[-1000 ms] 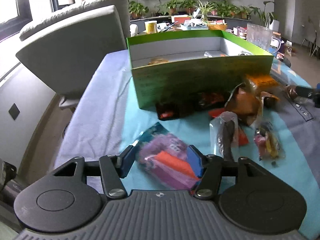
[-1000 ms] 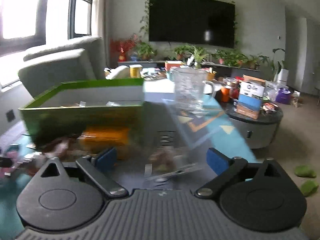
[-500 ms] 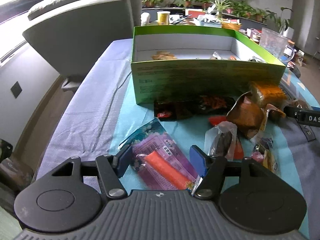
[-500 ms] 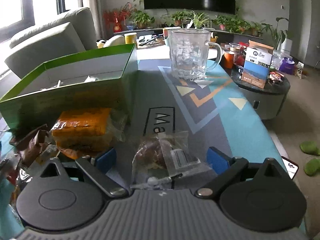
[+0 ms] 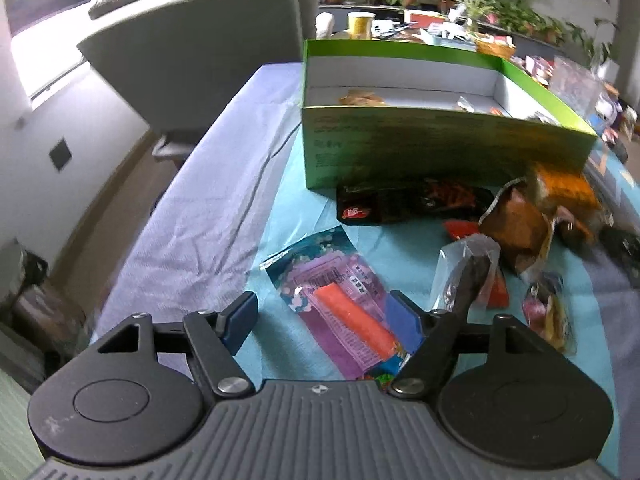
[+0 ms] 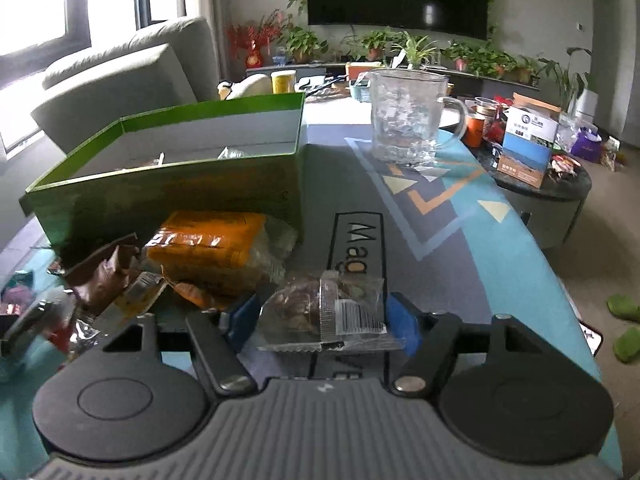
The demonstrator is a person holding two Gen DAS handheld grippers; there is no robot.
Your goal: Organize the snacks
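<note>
Your left gripper (image 5: 322, 322) has just spread wider over the purple pack (image 5: 340, 304), your right gripper (image 6: 324, 320) hugs the clear snack bag (image 6: 328, 312), whether squeezing I cannot tell.

The mat (image 6: 362, 240) is showing the letters "Mag" in a framed strip. A barcode is showing on the clear packet (image 6: 332, 312); other print is staying unreadable.

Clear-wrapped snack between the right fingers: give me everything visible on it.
The clear-wrapped snack is a flat see-through plastic packet with a dark brown lumpy piece inside, a centre seam strip, a white barcode label at its right and a crimped near edge. It lies level between the right gripper's blue fingers, which flank both ends; whether they press on it I cannot tell. It sits over the patterned cloth, just right of the orange packet.
</note>
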